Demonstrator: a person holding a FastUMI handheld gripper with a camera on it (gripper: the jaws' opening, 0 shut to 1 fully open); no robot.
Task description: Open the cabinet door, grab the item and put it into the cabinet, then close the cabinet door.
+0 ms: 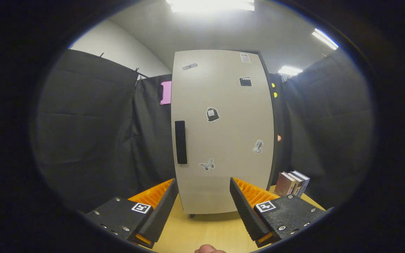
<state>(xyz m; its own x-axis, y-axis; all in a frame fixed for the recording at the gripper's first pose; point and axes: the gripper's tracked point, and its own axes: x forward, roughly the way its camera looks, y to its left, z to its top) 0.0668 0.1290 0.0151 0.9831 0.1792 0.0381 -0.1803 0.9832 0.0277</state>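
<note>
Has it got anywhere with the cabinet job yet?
Nothing looks done: the pale grey cabinet door is shut. The gripper is open and empty, facing the door, below its black vertical handle. Left: open the door, fetch an item, perhaps the small stack of books beside the cabinet, then close it.

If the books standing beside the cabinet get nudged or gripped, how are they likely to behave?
The books lean together, upright on the table, so a sideways nudge would probably topple them. They look rigid enough to grip by the covers, though one pulled out may drag its neighbours. The hand-held gripper hangs open, short of the cabinet.
</note>
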